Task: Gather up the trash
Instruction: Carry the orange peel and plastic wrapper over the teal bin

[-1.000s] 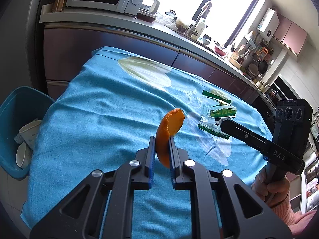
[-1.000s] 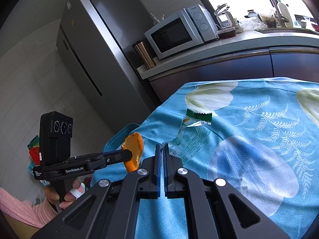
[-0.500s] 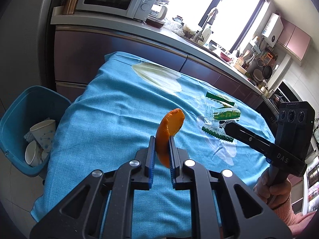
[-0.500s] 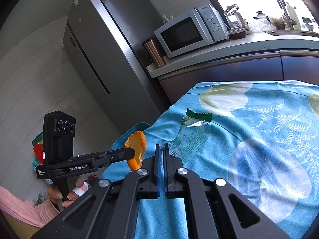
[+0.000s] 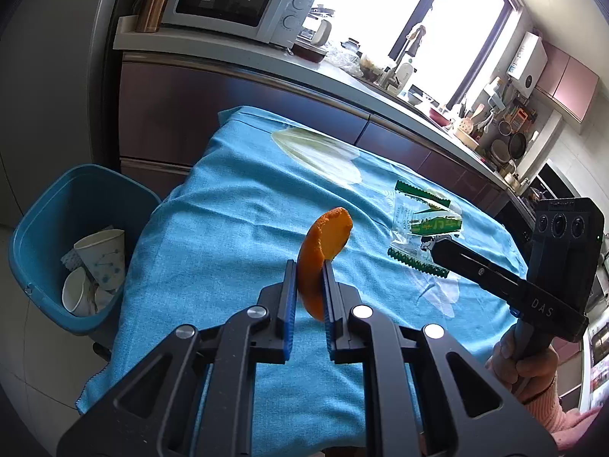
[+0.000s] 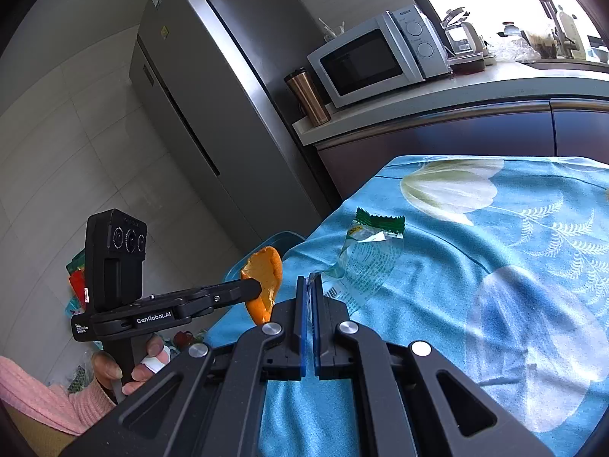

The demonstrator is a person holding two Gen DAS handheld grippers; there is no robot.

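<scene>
My left gripper [image 5: 307,266] is shut on an orange peel [image 5: 321,245] and holds it upright above the left part of the blue tablecloth [image 5: 228,209]. The peel also shows in the right wrist view [image 6: 264,283], pinched in the left gripper [image 6: 259,291]. My right gripper [image 6: 309,285] is shut on the corner of a clear wrapper with green ends [image 6: 371,251] that lies on the cloth. The wrapper shows in the left wrist view [image 5: 422,228] at the right gripper's tip [image 5: 436,253].
A blue bin [image 5: 45,213] with paper cups [image 5: 102,255] stands on the floor left of the table. Behind are a counter [image 5: 266,57] with a microwave [image 5: 236,0] and a steel fridge [image 6: 213,87].
The left gripper with the peel has drawn back and left, so the blue bin shows more fully. The right gripper stays shut on the wrapper.
</scene>
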